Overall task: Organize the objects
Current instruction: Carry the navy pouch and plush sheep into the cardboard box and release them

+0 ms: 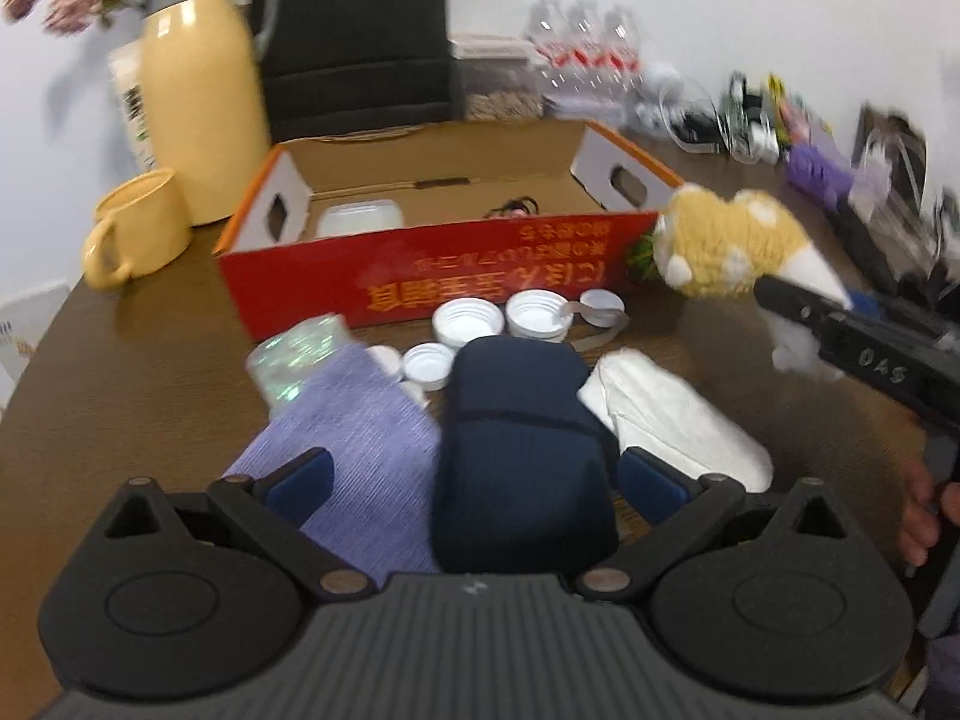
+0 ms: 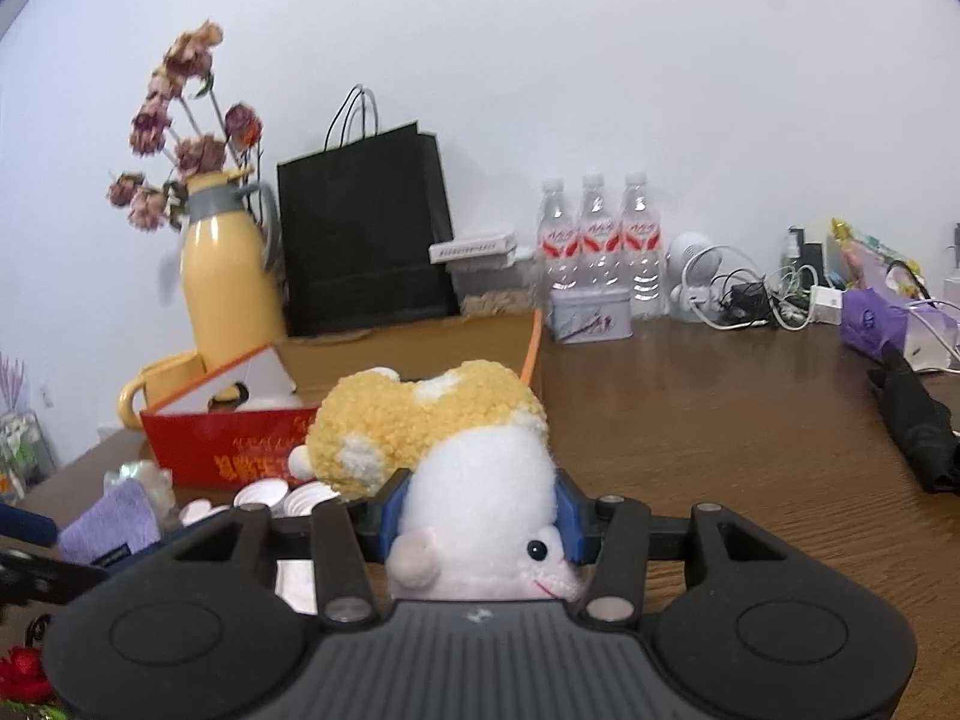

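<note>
Blue-padded fingers of the right gripper (image 2: pixel 483 519) are seen pressed against both sides of a fluffy plush toy with a white belly and a nubbly yellow back (image 2: pixel 456 450), its pale face and dark bead eye turned toward the camera. From the left wrist view the same toy (image 1: pixel 717 243) is seen held clear of the table at 2 o'clock, just beside the right corner of the box, with the black body of the right gripper running off toward 3 o'clock and fingertips of a hand (image 1: pixel 918 519) wrapped on its handle.

Spread jaws are shown on the left gripper (image 1: pixel 474 483), angled downward; between them a rounded navy fabric pouch (image 1: pixel 522 450) is seen, though no pad is visibly pressed on it. A ribbed lilac knitted cloth (image 1: pixel 360 456) lies at 10 o'clock of the pouch and a crumpled white cloth (image 1: pixel 672 420) at 2 o'clock. Beyond, at 12 o'clock, several round white ridged plastic lids (image 1: pixel 468 321) are laid beside one another on the brown wood-grain table (image 1: pixel 120 390).

Further out, an open shallow cardboard box with a red printed front (image 1: pixel 444 264) is seen, a pale lidded container (image 1: pixel 360 219) lying inside. At 10 o'clock a glossy yellow mug (image 1: pixel 135 231) and a tall yellow jug with a grey collar (image 1: pixel 198 90) are stood.
</note>
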